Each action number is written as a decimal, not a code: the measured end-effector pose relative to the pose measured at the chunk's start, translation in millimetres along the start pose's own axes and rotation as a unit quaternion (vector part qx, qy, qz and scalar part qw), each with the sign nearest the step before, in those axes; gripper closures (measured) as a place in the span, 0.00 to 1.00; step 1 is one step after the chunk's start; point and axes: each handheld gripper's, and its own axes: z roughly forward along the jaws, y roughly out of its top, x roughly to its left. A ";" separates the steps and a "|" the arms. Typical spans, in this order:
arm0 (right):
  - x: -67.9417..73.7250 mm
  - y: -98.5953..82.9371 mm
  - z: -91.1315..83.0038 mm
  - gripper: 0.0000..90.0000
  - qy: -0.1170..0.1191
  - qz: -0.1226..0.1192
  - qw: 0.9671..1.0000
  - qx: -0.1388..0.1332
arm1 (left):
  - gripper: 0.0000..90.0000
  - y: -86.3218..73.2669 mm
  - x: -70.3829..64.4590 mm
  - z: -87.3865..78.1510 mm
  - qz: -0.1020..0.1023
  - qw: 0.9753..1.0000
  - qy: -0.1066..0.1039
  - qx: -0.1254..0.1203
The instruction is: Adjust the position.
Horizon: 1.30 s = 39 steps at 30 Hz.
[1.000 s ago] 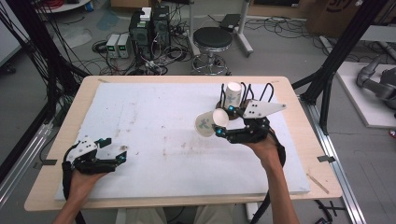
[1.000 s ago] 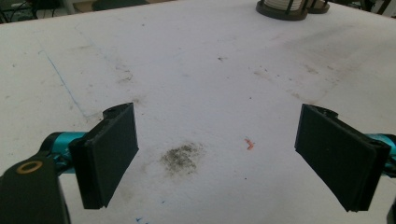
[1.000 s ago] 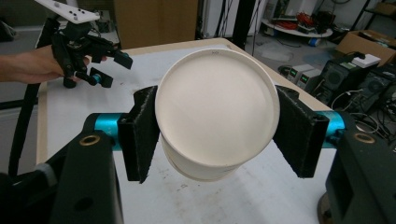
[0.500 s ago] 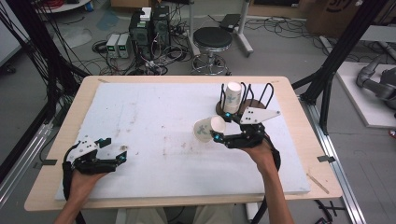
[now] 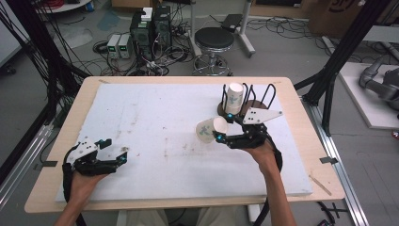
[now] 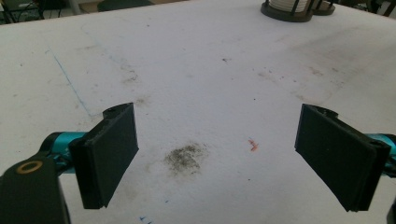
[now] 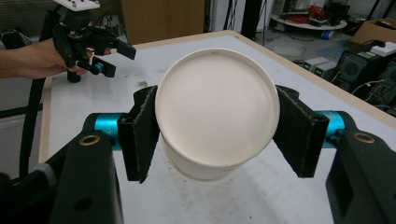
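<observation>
My right gripper [image 5: 220, 132] [image 7: 215, 130] is shut on a white paper cup [image 5: 209, 129] [image 7: 215, 110], held on its side above the white board, bottom facing the right gripper's camera. Behind it a black wire rack [image 5: 256, 96] holds another white cup [image 5: 234, 97] upside down. The rack's base [image 6: 286, 10] shows at the top of the left gripper view. My left gripper [image 5: 113, 153] [image 6: 217, 154] rests low over the board's front left, jaws wide open with nothing between them. It also appears far off in the right gripper view [image 7: 109, 58].
The white foam board [image 5: 155, 117] covers a wooden table [image 5: 291, 89]. A dark smudge [image 6: 186, 157] and a small red mark [image 6: 253, 145] lie on the board between the left jaws. Beyond the table stand a stool [image 5: 214, 40] and electronics boxes [image 5: 150, 26].
The right gripper with the cup has drawn back from the rack toward the person and slightly lower. The left gripper has stayed put.
</observation>
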 end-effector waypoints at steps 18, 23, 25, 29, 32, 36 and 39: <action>1.6 4.0 4.0 0.41 0.038 -0.005 0.999 0.001 | 0.14 44.5 -6.2 -6.4 0.050 0.990 -0.120 -0.054; 3.1 6.1 6.5 0.41 0.055 -0.009 0.998 -0.003 | 0.14 65.4 -10.5 -2.6 0.074 0.980 -0.179 -0.048; 4.8 7.6 7.6 0.41 0.068 -0.012 0.998 -0.004 | 0.14 71.3 -14.4 1.2 0.079 0.975 -0.205 -0.042; 8.3 10.7 10.2 0.41 0.091 -0.019 0.996 -0.006 | 0.14 80.5 -26.1 11.3 0.098 0.969 -0.223 -0.033; 10.5 13.1 11.8 0.41 0.103 -0.025 0.994 -0.008 | 0.14 86.3 -36.5 20.8 0.105 0.964 -0.240 -0.034; 11.6 14.0 14.1 0.41 0.121 -0.027 0.992 -0.009 | 0.14 93.8 -54.5 36.4 0.113 0.956 -0.268 -0.034; 12.3 14.4 15.4 0.41 0.132 -0.028 0.991 -0.010 | 0.14 100.0 -67.6 47.0 0.113 0.951 -0.286 -0.040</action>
